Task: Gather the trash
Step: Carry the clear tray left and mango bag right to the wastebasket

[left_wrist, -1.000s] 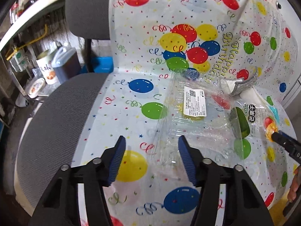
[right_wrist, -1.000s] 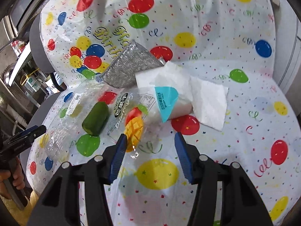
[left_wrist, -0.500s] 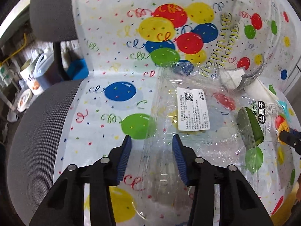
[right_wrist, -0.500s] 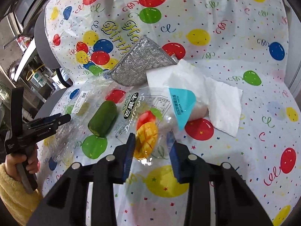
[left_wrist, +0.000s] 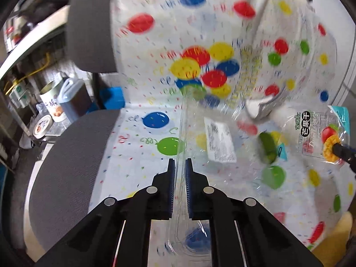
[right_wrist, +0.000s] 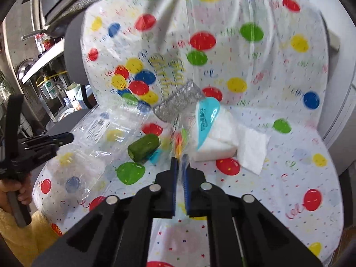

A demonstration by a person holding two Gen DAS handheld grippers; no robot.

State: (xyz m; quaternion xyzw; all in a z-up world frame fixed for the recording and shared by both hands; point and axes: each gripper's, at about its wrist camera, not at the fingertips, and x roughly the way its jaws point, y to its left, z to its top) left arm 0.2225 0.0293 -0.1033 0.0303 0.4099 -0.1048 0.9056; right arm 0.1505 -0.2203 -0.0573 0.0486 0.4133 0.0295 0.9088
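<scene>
My left gripper [left_wrist: 179, 163] is shut on the edge of a clear plastic clamshell box [left_wrist: 220, 142] with a white label, lifted edge-on off the balloon-print cover [left_wrist: 155, 120]. The box also shows in the right wrist view [right_wrist: 100, 129], with the left gripper [right_wrist: 64, 138] at its left edge. My right gripper [right_wrist: 179, 159] is shut on the dried-mango snack bag [right_wrist: 178, 138], held edge-on; that bag shows in the left wrist view [left_wrist: 316, 133]. A green cucumber piece [right_wrist: 144, 148], a tissue pack [right_wrist: 211, 129], a white napkin [right_wrist: 251, 149] and a silver pouch [right_wrist: 178, 104] lie on the cover.
The cover drapes over an office chair, whose grey seat [left_wrist: 66, 166] and backrest [left_wrist: 91, 26] are bare on the left. Beyond the chair stand a can [left_wrist: 52, 102], a jug [left_wrist: 73, 98] and a blue box [left_wrist: 111, 98].
Both grippers closed from open: the left on the clamshell box, the right on the mango bag. Both items have been lifted and turned edge-on.
</scene>
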